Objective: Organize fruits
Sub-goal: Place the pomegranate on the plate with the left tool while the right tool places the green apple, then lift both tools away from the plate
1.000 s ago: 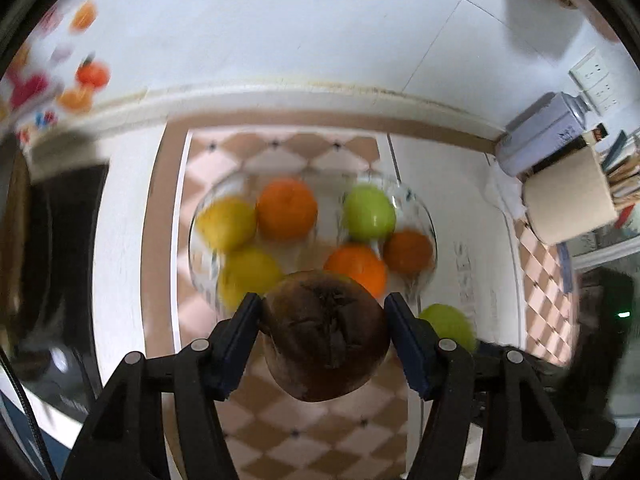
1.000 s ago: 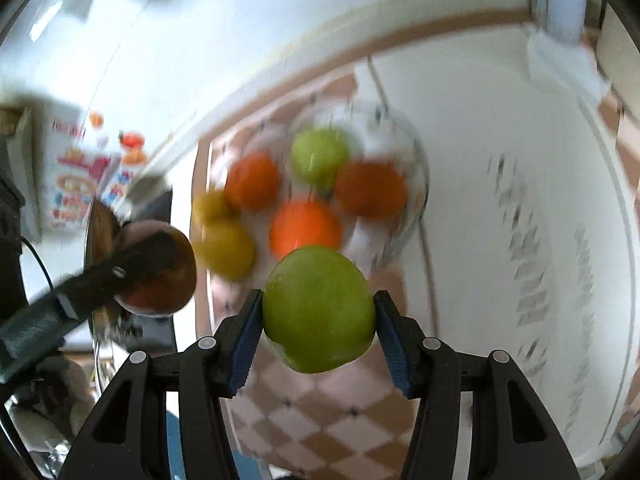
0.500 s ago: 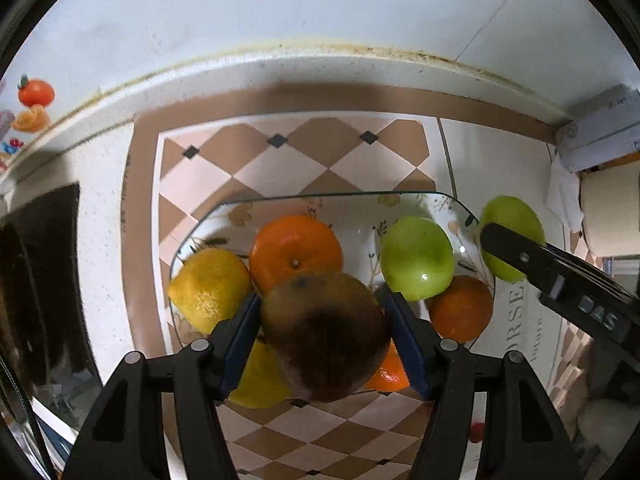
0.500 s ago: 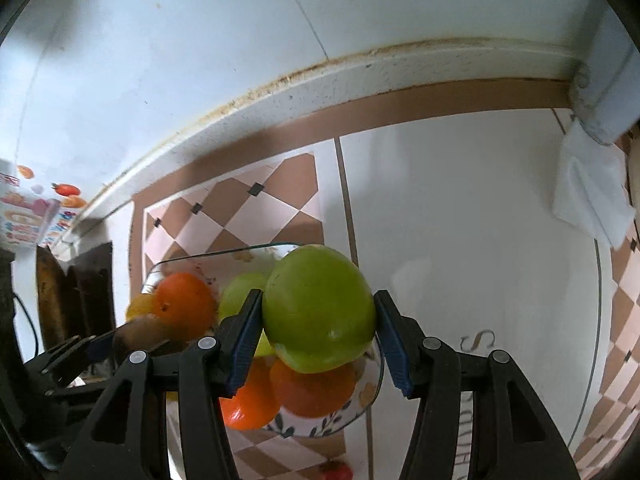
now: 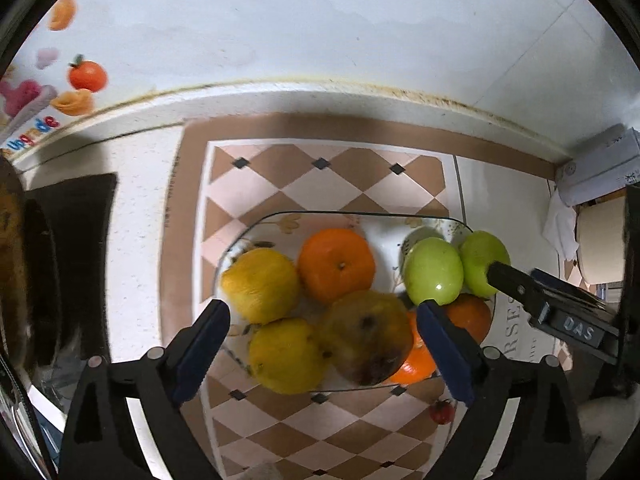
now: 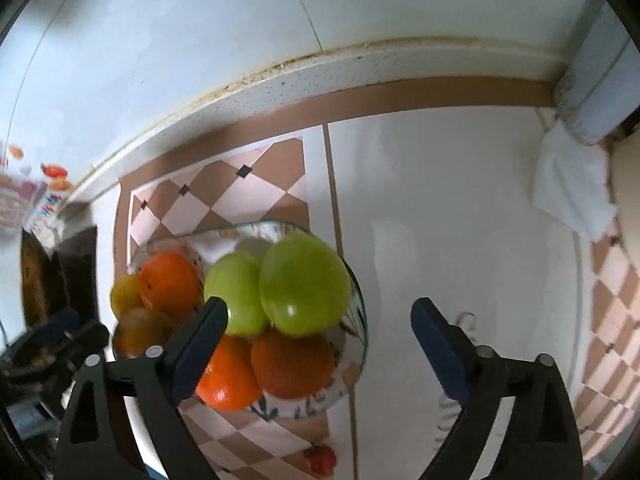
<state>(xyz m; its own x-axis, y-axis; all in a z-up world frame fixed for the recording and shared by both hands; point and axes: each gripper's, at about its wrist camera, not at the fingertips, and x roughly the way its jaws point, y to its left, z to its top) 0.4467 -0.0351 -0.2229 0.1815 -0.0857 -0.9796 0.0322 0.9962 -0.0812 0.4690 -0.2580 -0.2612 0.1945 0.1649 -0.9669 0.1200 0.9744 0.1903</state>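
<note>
Left wrist view: left gripper (image 5: 322,332) jaws are opening, brown fruit (image 5: 366,340) lying loose between them in the glass bowl (image 5: 360,216). Right gripper (image 6: 318,322) is opening too, its green apple (image 6: 306,290) resting at the bowl's right.

A white tiled wall (image 5: 320,20) meets a speckled pale counter (image 6: 440,208) along a stained seam. A brown-and-cream checked mat (image 5: 328,188) covers the counter. At left sits a dark recess (image 5: 72,248), possibly a stove.
</note>
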